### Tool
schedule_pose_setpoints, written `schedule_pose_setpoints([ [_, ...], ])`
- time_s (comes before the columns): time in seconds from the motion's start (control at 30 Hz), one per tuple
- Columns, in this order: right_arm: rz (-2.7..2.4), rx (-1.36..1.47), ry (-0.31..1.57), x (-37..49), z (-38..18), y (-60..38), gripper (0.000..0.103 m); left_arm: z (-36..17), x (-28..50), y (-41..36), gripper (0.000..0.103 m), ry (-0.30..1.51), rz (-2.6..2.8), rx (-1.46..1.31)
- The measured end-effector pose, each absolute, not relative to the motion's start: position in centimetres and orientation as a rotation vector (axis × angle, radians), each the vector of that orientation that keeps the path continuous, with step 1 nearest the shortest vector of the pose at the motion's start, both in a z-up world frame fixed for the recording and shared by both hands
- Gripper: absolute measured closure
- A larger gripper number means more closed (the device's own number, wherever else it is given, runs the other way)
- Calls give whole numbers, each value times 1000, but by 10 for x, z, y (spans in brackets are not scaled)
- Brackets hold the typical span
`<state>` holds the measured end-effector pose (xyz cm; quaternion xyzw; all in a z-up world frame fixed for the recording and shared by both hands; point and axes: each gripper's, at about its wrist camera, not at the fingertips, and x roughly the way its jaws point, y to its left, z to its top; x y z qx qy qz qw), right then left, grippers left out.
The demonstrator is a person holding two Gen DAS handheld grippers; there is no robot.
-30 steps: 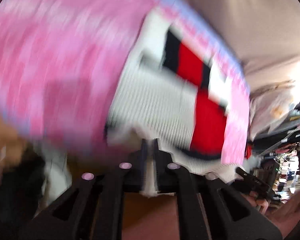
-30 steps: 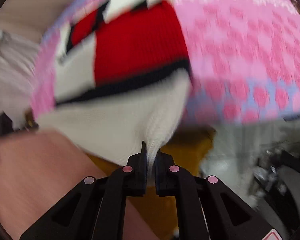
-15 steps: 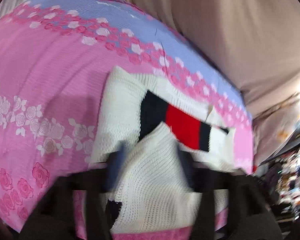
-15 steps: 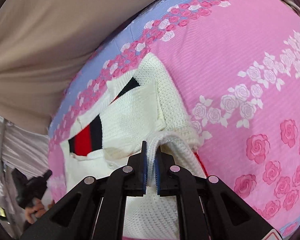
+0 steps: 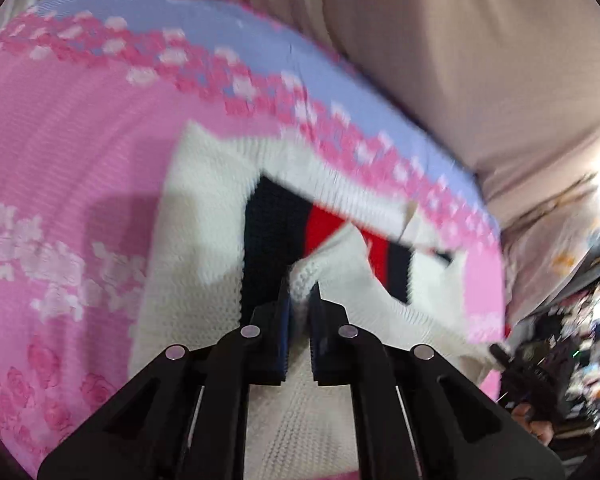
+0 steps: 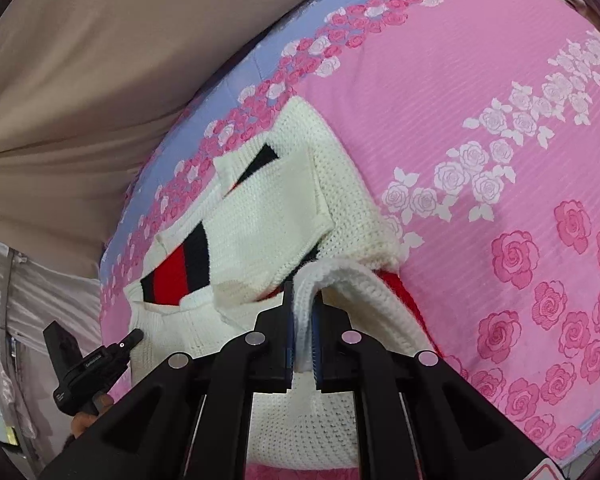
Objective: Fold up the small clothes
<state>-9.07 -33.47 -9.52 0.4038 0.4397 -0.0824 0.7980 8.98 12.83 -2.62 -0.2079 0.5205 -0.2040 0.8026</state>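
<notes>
A small white knit sweater (image 5: 204, 216) with red and black stripes lies on a pink floral bedspread (image 5: 60, 152). My left gripper (image 5: 300, 292) is shut on a white knit edge of the sweater, held just above the garment. My right gripper (image 6: 303, 292) is shut on a folded white ribbed hem of the sweater (image 6: 268, 208) at the garment's near right side. The sleeves lie folded across the sweater's body. The left gripper also shows at the lower left of the right wrist view (image 6: 88, 364).
The bedspread (image 6: 500, 128) has a lilac band of roses along its far edge. Beige fabric (image 5: 460, 60) rises behind the bed. Cluttered items (image 5: 560, 340) lie past the bed's right end.
Both grippers have carried the sweater's near edge up and forward over the garment. The view went from close under the cloth to above the bed. Both stay shut on the knit.
</notes>
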Motion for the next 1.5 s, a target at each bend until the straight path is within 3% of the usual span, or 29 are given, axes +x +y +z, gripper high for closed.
schedule_pose_setpoints([
  [0.2,-120,892,792,-71,-47,-351,96,10,144,142,97,1000,-369,-449],
  [0.37,-104,839,829,13,-61,-352,95,-43,204,114,96,1080,-233,-347],
  [0.5,-220,782,930,59,-99,-351,88,-70,196,112,90,1095,-186,-339],
  [0.53,-238,806,919,56,-100,-352,87,-66,187,114,85,1077,-191,-351],
  [0.57,-234,849,885,48,-96,-355,82,-59,173,119,68,1066,-198,-360],
  [0.6,-223,871,842,36,-89,-356,69,-54,158,123,57,1062,-200,-366],
  [0.63,-237,854,803,18,-80,-357,63,-50,147,127,41,1059,-199,-368],
  [0.67,-267,811,792,2,-73,-355,54,-46,132,133,38,1052,-194,-368],
  [0.83,-332,577,955,-71,-91,-330,54,-83,51,160,38,1212,-170,-430],
  [0.93,-328,580,1044,-111,-123,-312,54,-108,24,173,42,1277,-114,-496],
  [0.97,-324,598,1061,-118,-131,-309,54,-108,23,175,48,1257,-105,-506],
  [1.0,-322,618,1078,-121,-139,-307,56,-106,25,174,72,1256,-108,-491],
  [1.03,-325,643,1087,-120,-147,-306,60,-106,29,172,79,1271,-117,-478],
  [1.07,-322,667,1083,-118,-150,-305,77,-104,33,172,84,1281,-114,-475],
  [1.1,-313,702,1076,-113,-153,-306,90,-99,35,173,86,1277,-108,-473],
  [1.3,-388,734,995,-126,-115,-330,96,-86,11,189,89,1299,-122,-420],
  [1.5,-432,724,1107,-192,-120,-338,97,-95,-52,205,89,1445,-143,-404],
])
